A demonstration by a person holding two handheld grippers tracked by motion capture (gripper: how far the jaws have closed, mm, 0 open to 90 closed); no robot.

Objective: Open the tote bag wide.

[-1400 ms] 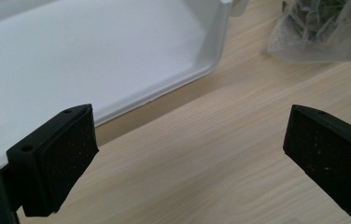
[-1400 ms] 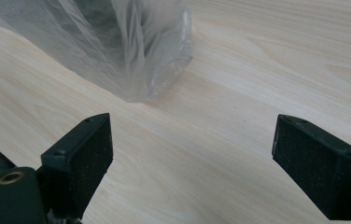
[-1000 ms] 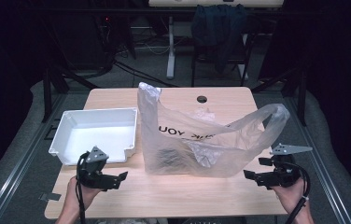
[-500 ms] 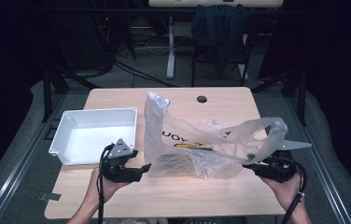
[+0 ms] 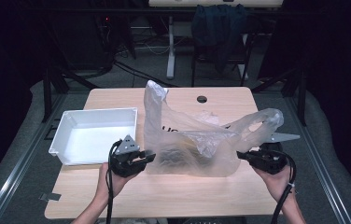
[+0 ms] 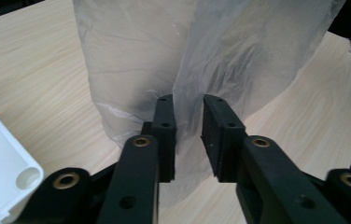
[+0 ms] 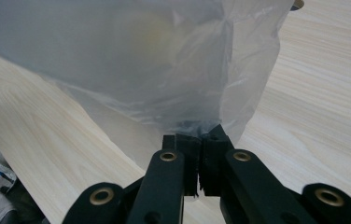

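Observation:
A clear plastic bag [image 5: 192,144] with dark print lies crumpled on the wooden table [image 5: 173,196], one handle standing up at its far left. My left gripper [image 5: 149,157] is at the bag's near left corner. In the left gripper view its jaws [image 6: 188,121] stand slightly apart with a fold of the bag [image 6: 131,56] hanging between the pads. My right gripper [image 5: 240,155] is at the bag's near right corner. In the right gripper view it [image 7: 200,140] is shut on a bunched bit of the bag [image 7: 141,56].
A white plastic bin [image 5: 99,111] stands left of the bag, its corner [image 6: 1,186] close to my left gripper. A round cable hole [image 5: 201,99] sits at the table's far edge. A dark garment [image 5: 220,28] hangs on a chair behind the table.
My left gripper moved right, up to the bag's left corner. My right gripper moved in and closed on the bag's right corner. The bag has slumped lower and stretched sideways.

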